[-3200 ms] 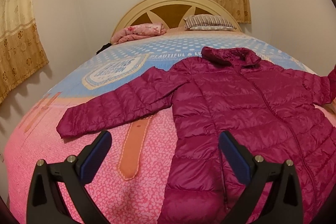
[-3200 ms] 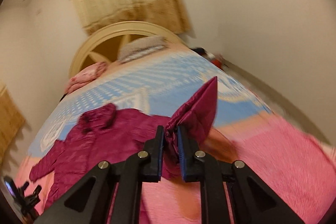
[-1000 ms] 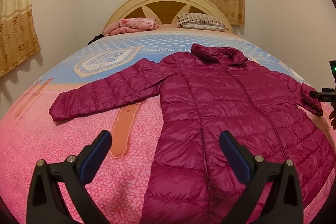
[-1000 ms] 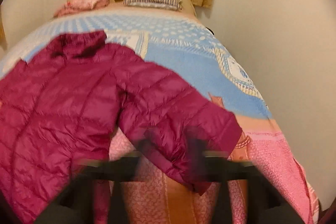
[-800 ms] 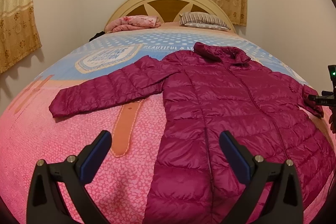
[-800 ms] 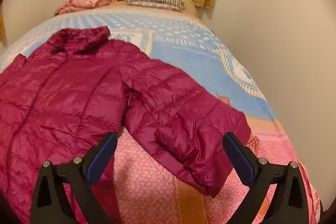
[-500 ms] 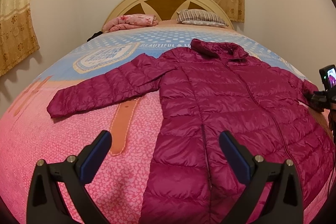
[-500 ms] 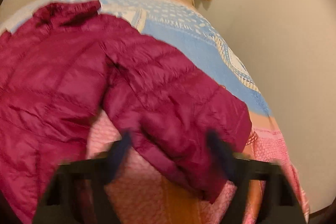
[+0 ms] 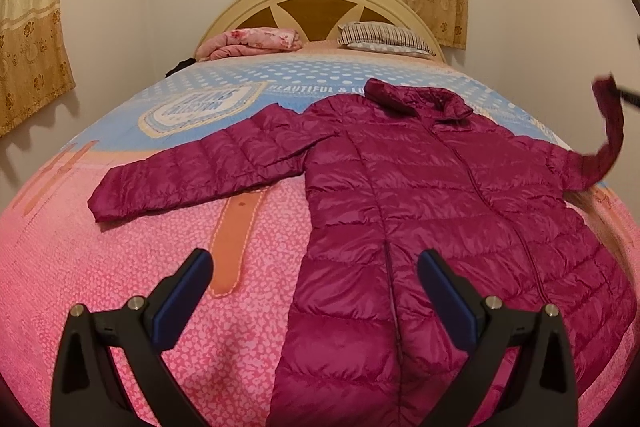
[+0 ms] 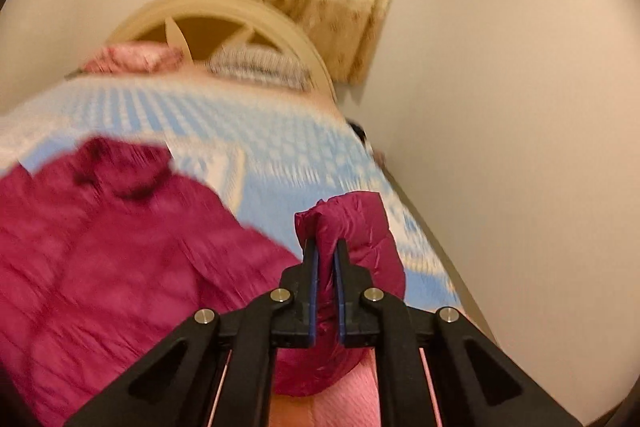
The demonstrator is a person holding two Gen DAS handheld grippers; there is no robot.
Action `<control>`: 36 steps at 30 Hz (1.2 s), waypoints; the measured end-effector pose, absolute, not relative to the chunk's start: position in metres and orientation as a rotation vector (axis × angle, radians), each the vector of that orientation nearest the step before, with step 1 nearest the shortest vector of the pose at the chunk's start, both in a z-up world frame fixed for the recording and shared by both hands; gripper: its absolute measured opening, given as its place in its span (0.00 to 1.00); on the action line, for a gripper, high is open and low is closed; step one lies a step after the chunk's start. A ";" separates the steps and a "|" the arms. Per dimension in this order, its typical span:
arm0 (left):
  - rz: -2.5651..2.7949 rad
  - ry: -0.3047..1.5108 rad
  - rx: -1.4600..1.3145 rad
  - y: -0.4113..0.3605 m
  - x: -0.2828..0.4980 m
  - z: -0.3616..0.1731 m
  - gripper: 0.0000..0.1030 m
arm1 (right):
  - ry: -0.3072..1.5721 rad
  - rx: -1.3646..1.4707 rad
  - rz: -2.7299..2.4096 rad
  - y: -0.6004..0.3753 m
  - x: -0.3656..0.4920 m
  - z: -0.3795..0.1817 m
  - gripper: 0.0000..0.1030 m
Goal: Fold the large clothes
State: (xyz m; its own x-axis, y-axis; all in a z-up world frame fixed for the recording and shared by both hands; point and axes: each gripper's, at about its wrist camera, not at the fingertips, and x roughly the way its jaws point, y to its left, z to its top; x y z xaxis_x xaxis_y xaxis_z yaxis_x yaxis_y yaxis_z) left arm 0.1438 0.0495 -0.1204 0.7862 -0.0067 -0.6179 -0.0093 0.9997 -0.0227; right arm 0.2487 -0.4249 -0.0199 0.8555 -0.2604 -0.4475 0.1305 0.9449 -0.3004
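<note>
Magenta puffer coat, spread face-up mid-bed: my right gripper pinches its sleeve cuff aloft near the right edge, left gripper spread, idle; carry cuff flat across chest, avoid bunching.

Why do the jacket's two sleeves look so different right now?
The left sleeve lies flat and stretched out on the bed; the right sleeve is lifted into the air, bent and bunched. Nothing holds the left sleeve, as the left gripper hangs open near the hem; the right gripper is shut on the right sleeve's cuff. Both are the same shiny, quilted magenta.
</note>
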 end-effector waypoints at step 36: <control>0.050 0.575 0.073 0.044 0.186 -0.079 1.00 | 0.603 -0.281 0.536 -0.194 0.236 -0.132 0.91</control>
